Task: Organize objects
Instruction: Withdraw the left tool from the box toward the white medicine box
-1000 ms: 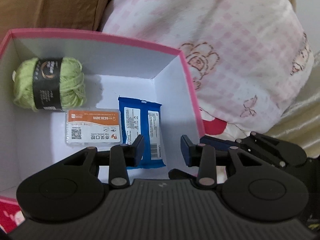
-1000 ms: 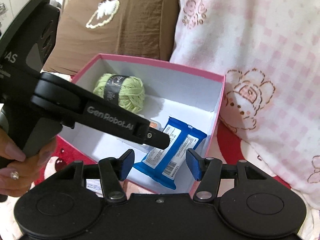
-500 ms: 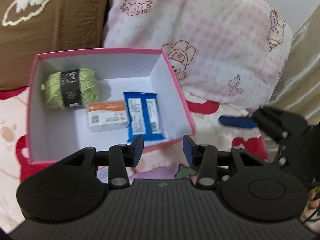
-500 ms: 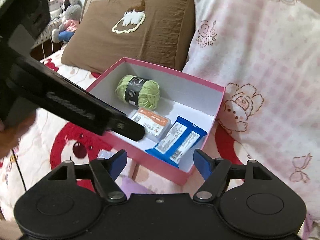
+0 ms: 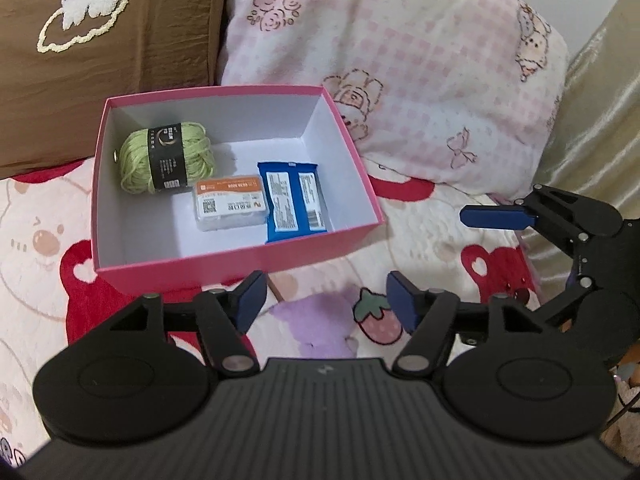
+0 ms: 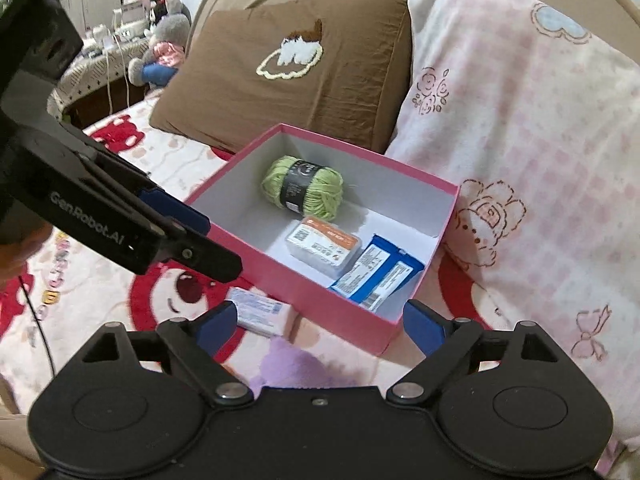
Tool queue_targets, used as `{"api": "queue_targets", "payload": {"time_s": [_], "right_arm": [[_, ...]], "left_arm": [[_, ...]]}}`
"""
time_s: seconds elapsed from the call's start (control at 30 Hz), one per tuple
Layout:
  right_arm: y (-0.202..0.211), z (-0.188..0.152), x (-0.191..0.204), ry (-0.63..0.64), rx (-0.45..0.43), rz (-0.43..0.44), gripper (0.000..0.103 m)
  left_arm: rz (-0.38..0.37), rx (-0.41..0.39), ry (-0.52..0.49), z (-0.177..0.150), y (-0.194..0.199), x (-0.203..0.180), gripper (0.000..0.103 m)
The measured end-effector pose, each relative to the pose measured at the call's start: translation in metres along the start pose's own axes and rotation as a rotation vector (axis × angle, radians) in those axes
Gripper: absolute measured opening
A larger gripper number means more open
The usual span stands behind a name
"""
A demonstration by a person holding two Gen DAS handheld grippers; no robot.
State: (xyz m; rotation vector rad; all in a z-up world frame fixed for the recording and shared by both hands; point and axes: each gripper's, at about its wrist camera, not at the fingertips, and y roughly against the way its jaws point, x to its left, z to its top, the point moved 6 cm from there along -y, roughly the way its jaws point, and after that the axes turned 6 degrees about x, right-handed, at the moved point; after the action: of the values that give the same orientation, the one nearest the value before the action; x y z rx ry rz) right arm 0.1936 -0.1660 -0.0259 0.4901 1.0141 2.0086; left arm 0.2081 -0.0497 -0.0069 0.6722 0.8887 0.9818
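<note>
Left wrist view
What changed: a moment ago the left gripper (image 5: 323,306) was down inside the pink box (image 5: 240,268). Now it is up and out, in front of the box's near wall.
Blue packet: the blue packet (image 5: 294,201) lies flat in the box, at the right side by the near wall. Nothing holds it.
Other things in the box: the green yarn ball (image 5: 166,158) sits in the back left corner. The orange and white case (image 5: 230,203) lies between the yarn and the blue packet, touching the packet.
What it means: I think three things are put away now, and both hands are free for a new one.
Left gripper jaws: they are opening, about half wide, with nothing between them.
Right gripper: the right gripper (image 5: 520,240) shows well to the right of the box, over the bed cover (image 5: 420,240).

Right wrist view
What changed: the box looks farther off than before, so this hand has pulled back too.
Right gripper jaws: the right gripper (image 6: 320,326) is opening very wide and is empty.
Hand pose: it points down at a slant toward the near corner of the pink box (image 6: 320,284).
Left gripper: the left gripper (image 6: 188,236) hangs just left of the box, tilted down.
Still out: a small white pack (image 6: 260,312) lies on the bed cover (image 6: 100,300), just outside the box's near wall. I think it goes in next.
</note>
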Motion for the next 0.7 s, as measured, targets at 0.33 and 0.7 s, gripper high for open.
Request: {"api": "queue_targets", "payload": {"time_s": [0.33,0.7], "right_arm": [[0.009,-0.026,0.011,0.024,0.002,0.005,0.092],[0.013,-0.05,0.015,0.0,-0.005,0.039,0.092]], "left_arm": [[0.013,0.028,-0.032,-0.014,0.006,-0.015,0.076],[-0.017,0.063,-0.041,-0.044,-0.002,-0.027,0.086]]}}
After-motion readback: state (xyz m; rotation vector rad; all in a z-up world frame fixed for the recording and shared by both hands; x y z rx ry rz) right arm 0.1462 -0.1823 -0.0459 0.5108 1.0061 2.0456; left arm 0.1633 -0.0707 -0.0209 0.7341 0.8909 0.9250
